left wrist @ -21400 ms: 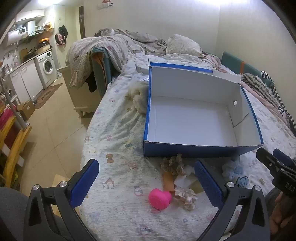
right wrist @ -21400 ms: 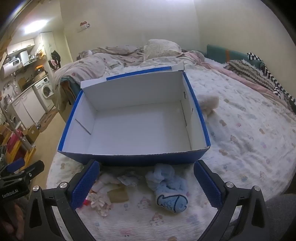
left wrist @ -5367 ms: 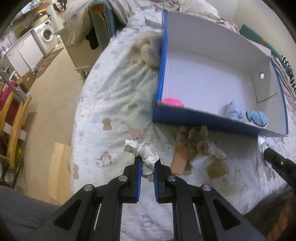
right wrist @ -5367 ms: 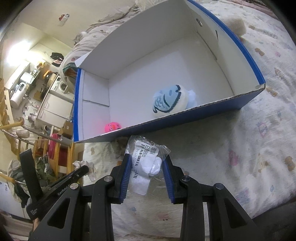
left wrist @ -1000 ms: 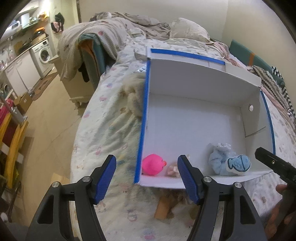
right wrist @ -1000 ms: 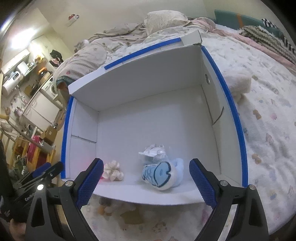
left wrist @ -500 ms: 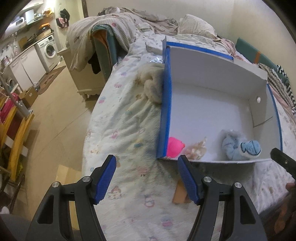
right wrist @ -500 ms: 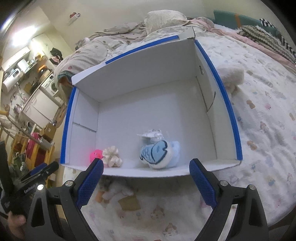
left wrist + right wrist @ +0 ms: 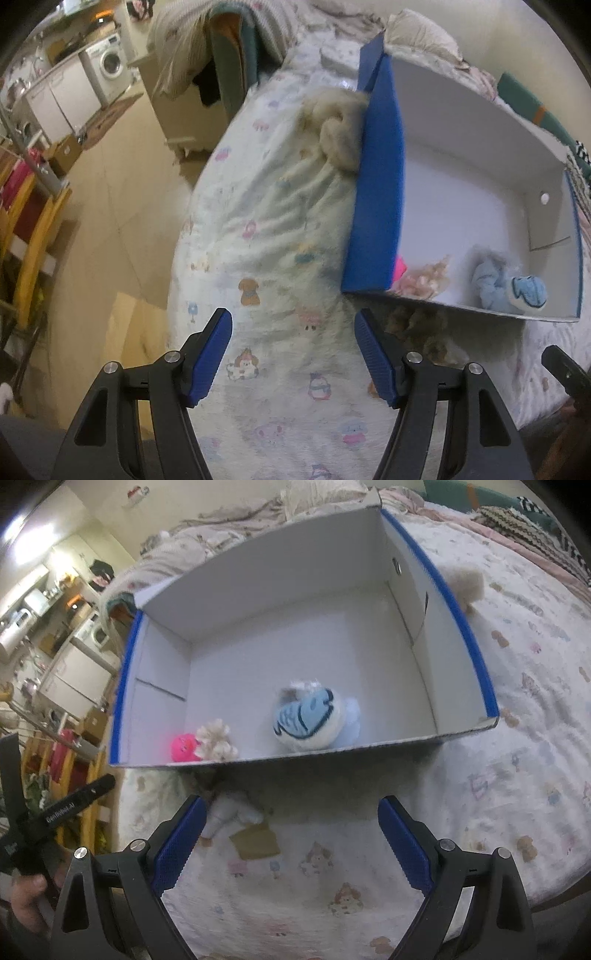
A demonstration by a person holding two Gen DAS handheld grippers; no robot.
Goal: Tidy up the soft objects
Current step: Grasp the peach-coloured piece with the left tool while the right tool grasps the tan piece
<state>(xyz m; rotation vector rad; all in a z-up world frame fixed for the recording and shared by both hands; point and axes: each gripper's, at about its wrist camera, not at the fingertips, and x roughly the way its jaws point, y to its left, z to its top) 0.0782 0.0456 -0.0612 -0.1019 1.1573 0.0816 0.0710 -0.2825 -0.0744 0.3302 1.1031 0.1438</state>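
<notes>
A blue box with a white inside (image 9: pixel 476 653) (image 9: pixel 376 192) lies on the bed. In it are a pink soft toy (image 9: pixel 184 747) (image 9: pixel 399 267), a cream flower scrunchie (image 9: pixel 218 740) (image 9: pixel 430 277), a blue fish plush (image 9: pixel 306 720) (image 9: pixel 526 290) with a light blue scrunchie (image 9: pixel 487 284), and a clear packet (image 9: pixel 301 686) behind the fish. My left gripper (image 9: pixel 293 352) is open and empty over the bedsheet, left of the box's front. My right gripper (image 9: pixel 291 843) is open and empty in front of the box.
On the sheet before the box lie a brown scrunchie (image 9: pixel 417 325), a white soft piece (image 9: pixel 231 812) and a tan card (image 9: pixel 256 840). A cream fluffy item (image 9: pixel 338 129) leans on the box's left wall; another fluffy item (image 9: pixel 469 581) is beside its right wall. The bed edge drops to the floor (image 9: pixel 110 206).
Both grippers, open and empty, have pulled back from the box toward the front of the bed. The left one has also swung left, toward the bed edge.
</notes>
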